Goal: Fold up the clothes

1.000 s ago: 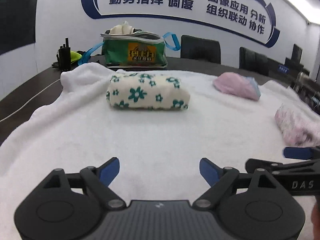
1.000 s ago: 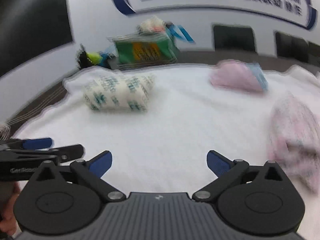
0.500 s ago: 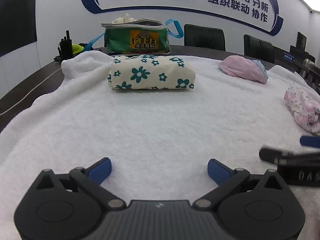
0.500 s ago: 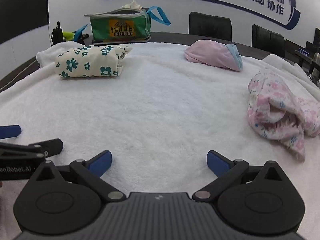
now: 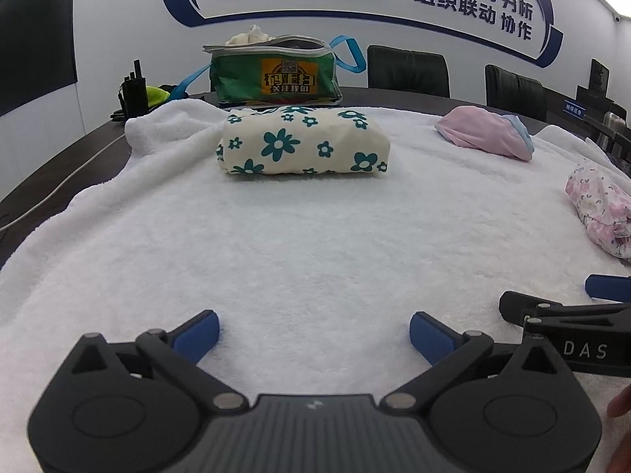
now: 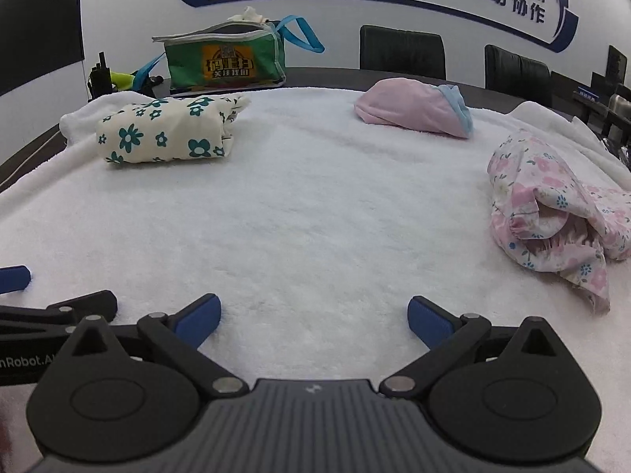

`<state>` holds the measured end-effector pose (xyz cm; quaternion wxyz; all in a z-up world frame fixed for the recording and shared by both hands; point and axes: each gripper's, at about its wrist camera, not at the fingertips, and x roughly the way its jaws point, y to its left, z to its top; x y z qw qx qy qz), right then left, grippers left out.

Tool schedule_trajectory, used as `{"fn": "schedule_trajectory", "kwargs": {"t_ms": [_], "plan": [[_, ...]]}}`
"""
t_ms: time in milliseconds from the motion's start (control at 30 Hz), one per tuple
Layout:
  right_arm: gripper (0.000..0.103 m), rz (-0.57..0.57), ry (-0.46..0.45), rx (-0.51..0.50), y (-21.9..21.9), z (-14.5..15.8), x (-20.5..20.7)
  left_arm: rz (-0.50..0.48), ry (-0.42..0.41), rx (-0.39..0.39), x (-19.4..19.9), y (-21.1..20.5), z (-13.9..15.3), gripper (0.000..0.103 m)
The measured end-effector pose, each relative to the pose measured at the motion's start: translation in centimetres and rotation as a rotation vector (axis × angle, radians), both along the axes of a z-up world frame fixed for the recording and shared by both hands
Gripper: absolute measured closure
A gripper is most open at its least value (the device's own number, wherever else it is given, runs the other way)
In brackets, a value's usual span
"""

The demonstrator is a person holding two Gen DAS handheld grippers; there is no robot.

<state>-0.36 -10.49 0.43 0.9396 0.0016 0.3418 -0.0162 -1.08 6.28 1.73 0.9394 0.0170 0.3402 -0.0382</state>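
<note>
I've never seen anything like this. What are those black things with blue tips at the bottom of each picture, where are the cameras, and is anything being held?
No robot here: a person carries a hand-held gripper in each hand, each with a wide-angle camera looking out along its two blue-tipped fingers. One picture comes from the left gripper, the other from the right gripper; each also catches the other at its edge. Both stand open with only the white towel between the fingers; nothing is held. The left one's fingers have just been opening. On the towel lie a folded cream cloth with teal flowers, a pink garment and a crumpled pink floral garment, apparently yet to be folded. Behind stands a green bag.
</note>
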Motion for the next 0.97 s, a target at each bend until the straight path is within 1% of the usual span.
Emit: {"fn": "schedule_trajectory", "kwargs": {"t_ms": [67, 233, 300, 500, 567, 967], "plan": [[0.000, -0.002, -0.007, -0.012, 0.1, 0.0, -0.1, 0.014, -0.001, 0.000, 0.0, 0.1, 0.0, 0.000], [0.000, 0.094, -0.025, -0.080, 0.3, 0.2, -0.1, 0.020, -0.002, -0.001, 0.0, 0.1, 0.0, 0.000], [0.000, 0.111, -0.019, -0.064, -0.1, 0.2, 0.2, 0.020, -0.002, 0.000, 0.0, 0.1, 0.0, 0.000], [0.000, 0.109, -0.009, -0.015, -0.7, 0.0, 0.4, 0.020, -0.003, 0.005, 0.0, 0.1, -0.1, 0.000], [0.000, 0.123, -0.003, 0.019, -1.1, 0.0, 0.5, 0.020, -0.003, 0.007, 0.0, 0.0, -0.1, 0.000], [0.000, 0.126, -0.005, 0.017, -1.0, 0.0, 0.5, 0.023, 0.000, 0.005, 0.1, 0.0, -0.1, 0.000]]}}
